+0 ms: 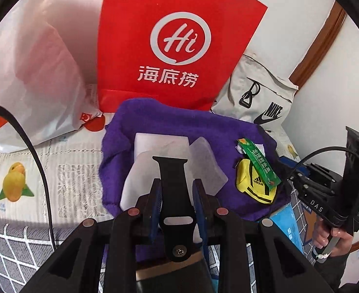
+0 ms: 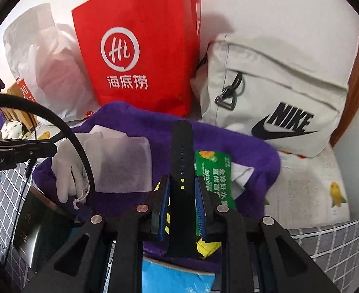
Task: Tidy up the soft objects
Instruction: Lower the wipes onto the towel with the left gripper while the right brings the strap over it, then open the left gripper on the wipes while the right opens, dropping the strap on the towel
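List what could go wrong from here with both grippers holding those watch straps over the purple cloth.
1. The left gripper pinches its black strap near the slotted end, so the free end could swing into the white sheets on the purple cloth.
2. The right gripper holds its long strap just above the green packet and yellow pouch; lowering could snag them.
3. The red bag stands close behind and might tip.

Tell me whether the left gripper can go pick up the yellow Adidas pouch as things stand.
Probably not yet. The left gripper is shut on a black watch strap piece, so its fingers are occupied. The yellow Adidas pouch lies close on the purple towel, partly under a green packet.
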A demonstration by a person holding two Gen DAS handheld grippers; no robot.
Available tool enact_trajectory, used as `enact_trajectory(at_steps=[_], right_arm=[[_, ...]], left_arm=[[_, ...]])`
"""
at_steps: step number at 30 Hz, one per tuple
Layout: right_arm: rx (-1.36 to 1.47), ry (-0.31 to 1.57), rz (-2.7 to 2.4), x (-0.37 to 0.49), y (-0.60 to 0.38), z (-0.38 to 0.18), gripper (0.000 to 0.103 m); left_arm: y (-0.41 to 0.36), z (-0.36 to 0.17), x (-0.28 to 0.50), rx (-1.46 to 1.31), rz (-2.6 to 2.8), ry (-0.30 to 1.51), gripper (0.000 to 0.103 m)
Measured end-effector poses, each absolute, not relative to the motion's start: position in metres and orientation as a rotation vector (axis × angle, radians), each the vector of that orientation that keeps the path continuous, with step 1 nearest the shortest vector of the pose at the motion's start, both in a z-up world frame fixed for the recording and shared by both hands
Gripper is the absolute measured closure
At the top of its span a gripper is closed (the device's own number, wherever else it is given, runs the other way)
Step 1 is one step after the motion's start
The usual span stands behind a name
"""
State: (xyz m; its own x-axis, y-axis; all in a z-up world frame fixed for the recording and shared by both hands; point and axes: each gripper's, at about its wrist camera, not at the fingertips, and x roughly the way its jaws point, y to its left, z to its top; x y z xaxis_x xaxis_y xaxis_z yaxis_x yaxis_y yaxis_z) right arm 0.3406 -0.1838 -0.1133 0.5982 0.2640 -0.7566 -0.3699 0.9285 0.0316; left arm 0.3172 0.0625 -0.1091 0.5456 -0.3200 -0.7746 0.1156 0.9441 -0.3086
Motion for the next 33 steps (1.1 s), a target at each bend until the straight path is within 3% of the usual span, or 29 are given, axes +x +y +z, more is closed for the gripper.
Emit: enact_trajectory(at_steps=[26,33], right_arm=[[-0.254,1.026,0.536,0.364,-0.114,-0.160,0.081],[-0.243,0.986,0.545,0.355,-0.117,-0.146,0.048]], left_arm=[[0.054,-0.126,0.336,-0.223,-0.276,1.005,0.079],[0.051,-0.125,0.335,-0.217,-0.277,1.009,0.079]])
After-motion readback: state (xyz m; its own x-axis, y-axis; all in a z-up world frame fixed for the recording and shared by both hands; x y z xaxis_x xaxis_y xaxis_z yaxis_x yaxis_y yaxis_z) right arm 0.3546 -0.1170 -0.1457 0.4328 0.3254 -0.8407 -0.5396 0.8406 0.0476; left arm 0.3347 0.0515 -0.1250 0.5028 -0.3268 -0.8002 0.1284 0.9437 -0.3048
